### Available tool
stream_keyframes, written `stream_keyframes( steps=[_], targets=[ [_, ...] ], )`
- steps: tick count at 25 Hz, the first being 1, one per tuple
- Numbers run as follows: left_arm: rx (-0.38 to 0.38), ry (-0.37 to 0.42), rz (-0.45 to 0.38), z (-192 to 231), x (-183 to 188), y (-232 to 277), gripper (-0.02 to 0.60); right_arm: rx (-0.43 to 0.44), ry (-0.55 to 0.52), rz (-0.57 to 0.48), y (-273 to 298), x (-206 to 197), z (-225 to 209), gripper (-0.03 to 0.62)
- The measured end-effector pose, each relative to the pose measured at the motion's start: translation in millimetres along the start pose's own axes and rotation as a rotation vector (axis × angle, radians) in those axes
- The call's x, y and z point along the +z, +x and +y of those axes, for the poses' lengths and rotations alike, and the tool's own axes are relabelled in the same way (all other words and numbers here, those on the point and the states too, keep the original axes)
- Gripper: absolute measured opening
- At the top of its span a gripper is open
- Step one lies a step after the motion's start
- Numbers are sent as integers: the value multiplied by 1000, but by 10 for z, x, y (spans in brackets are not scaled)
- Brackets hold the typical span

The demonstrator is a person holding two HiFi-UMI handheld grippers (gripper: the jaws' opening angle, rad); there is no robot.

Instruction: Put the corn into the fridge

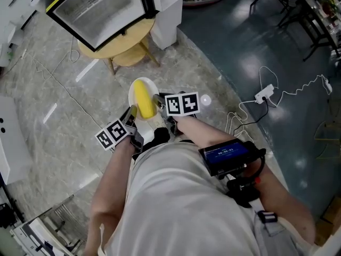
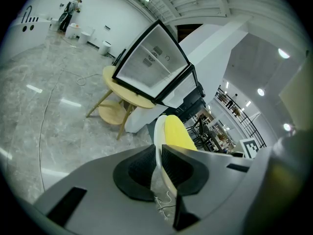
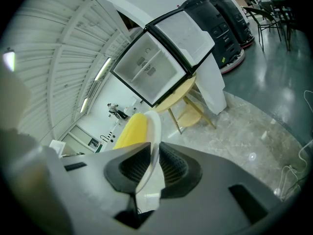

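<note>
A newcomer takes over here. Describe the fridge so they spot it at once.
Ahead on the grey marble floor stands a round wooden table beside a white pillar. The fridge sits on it: a small box with a black frame and clear glass front, unlike the plain pillar.

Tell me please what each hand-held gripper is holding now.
Left hand-held gripper: shut on the round white plate's rim.
Right hand-held gripper: shut on the same plate's rim.

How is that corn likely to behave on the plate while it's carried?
The corn looks rounded and lies loose, so it could probably roll if the plate tilts. The plate seems stiff: the left tool and right tool pinch only its rim, yet it shows no sag.
</note>
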State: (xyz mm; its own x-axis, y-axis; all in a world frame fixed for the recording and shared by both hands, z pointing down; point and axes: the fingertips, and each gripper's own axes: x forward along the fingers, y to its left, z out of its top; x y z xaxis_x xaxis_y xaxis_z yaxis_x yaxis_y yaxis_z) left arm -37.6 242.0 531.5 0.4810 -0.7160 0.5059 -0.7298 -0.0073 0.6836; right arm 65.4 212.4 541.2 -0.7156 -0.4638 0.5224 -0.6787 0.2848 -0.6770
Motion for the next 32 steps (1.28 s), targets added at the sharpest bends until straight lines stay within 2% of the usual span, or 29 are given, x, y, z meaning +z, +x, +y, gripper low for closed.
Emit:
stream_keyframes(
  steps=[11, 21, 32],
  targets=[
    [2, -7, 28, 49, 30, 167, 44, -8, 16, 2, 65, 75, -111, 54],
    [1, -26, 49, 95, 244, 418, 44, -10, 34, -3, 237, 328, -215, 54],
    [-2, -9, 43, 128, 579, 661, 44, -2, 33, -10, 470, 664, -279, 54]
  ],
)
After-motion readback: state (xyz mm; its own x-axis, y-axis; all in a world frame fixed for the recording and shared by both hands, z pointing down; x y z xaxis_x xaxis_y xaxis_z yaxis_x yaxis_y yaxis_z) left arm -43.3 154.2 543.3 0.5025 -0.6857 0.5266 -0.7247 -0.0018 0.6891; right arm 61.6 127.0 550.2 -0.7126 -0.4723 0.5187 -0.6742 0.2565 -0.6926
